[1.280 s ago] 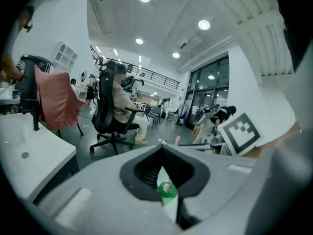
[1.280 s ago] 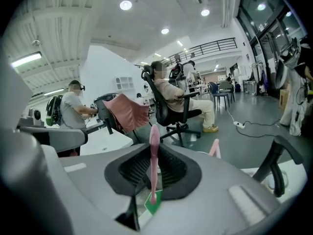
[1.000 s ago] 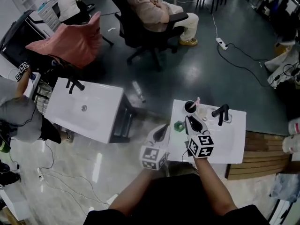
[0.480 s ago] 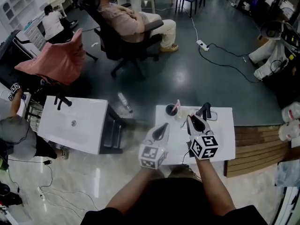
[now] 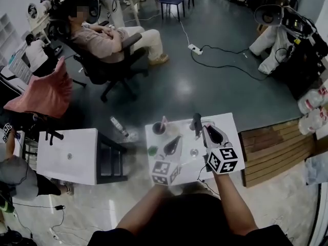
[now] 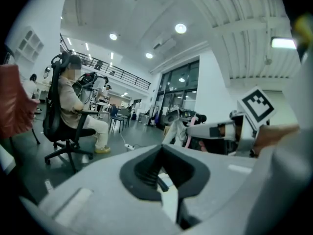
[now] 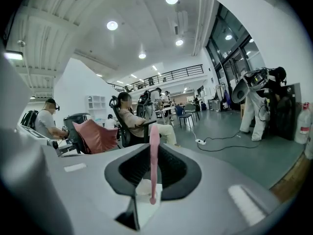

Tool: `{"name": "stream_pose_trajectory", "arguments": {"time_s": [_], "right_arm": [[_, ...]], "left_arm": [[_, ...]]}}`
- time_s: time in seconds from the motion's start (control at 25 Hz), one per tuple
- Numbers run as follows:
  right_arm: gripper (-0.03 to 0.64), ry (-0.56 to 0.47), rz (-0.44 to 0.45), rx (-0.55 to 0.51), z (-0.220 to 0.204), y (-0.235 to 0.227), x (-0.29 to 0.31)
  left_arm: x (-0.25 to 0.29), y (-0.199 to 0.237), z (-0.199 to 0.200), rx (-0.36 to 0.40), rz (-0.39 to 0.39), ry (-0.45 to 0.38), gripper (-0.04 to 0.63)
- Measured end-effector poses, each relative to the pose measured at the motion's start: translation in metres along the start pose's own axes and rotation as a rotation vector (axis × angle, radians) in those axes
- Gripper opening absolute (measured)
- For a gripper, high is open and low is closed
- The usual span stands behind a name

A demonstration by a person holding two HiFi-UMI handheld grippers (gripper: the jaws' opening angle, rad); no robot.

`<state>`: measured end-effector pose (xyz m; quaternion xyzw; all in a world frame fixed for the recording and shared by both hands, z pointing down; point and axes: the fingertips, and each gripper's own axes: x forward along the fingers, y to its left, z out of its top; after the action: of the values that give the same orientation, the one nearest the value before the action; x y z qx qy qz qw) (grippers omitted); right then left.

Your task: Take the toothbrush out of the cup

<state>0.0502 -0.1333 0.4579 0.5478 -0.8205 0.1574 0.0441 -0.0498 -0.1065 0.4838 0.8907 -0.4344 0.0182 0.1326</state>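
Note:
A dark cup [image 5: 158, 129] stands at the far left corner of the white sink table [image 5: 233, 152], with a pink toothbrush [image 5: 163, 121] upright in it. My left gripper [image 5: 176, 139] hovers just right of the cup, its jaws together and empty [image 6: 164, 153]. My right gripper [image 5: 208, 129] is further right, beside the black faucet [image 5: 197, 124]. In the right gripper view a pink stick [image 7: 153, 170], like a toothbrush handle, stands upright between the pads of that gripper [image 7: 152, 151]. Whether it is a second toothbrush I cannot tell.
A small green object [image 5: 152, 150] lies on the table's left side. A second white sink unit [image 5: 66, 155] stands to the left, wooden boards [image 5: 266, 147] to the right. Beyond are a seated person [image 5: 110, 40], a bottle [image 5: 118, 127] on the floor and a power strip [image 5: 195, 48].
The head view has swung, so the sink table sits further left in it. Both grippers have shifted right along the table, from in front of the cup to near the faucet.

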Motion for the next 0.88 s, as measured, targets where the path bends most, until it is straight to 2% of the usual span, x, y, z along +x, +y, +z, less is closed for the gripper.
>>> {"name": "stream_pose_trajectory", "arguments": {"time_s": [0.24, 0.48, 0.72, 0.88], "right_arm": [[0.049, -0.022, -0.058, 0.052, 0.0, -0.075, -0.03], [0.049, -0.007, -0.098, 0.06, -0.006, -0.143, -0.045], [0.049, 0.019, -0.14, 0.086, -0.025, -0.212, -0.053], [0.049, 0.032, -0.137, 0.113, -0.043, -0.249, -0.051]], "left_arm": [[0.047, -0.06, -0.005, 0.022, -0.058, 0.025, 0.002], [0.09, -0.097, -0.018, -0.02, -0.094, 0.039, 0.002], [0.132, -0.13, -0.033, -0.001, -0.1, 0.071, 0.002], [0.159, -0.147, -0.039, 0.004, -0.089, 0.079, 0.002]]}}
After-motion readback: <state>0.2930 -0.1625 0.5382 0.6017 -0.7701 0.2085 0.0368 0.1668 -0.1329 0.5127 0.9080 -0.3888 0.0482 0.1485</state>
